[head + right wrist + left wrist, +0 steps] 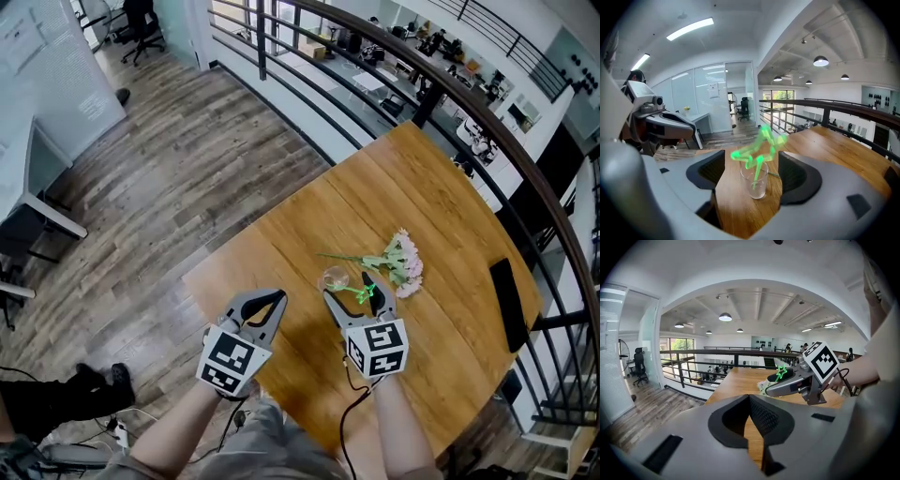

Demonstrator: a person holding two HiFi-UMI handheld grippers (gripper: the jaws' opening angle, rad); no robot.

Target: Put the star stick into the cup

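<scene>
A green star stick point(759, 150) stands with its stem inside a clear glass cup point(757, 183), and its star head shows blurred above the rim. The cup stands upright on the wooden table point(309, 225). My right gripper point(752, 172) is open, its pads on either side of the cup and not pressing on it. In the head view the cup point(335, 278) and the star stick point(366, 291) sit at the tips of my right gripper point(356, 292). My left gripper point(272, 300) hovers to the left, shut and empty. The left gripper view shows the star point(780, 373) beside my right gripper point(778, 380).
A bunch of pink flowers point(398, 262) lies just beyond the cup. A black flat device point(506, 302) rests near the table's right edge. A dark railing point(450, 84) curves round the far side of the table, with a drop to a lower floor behind it.
</scene>
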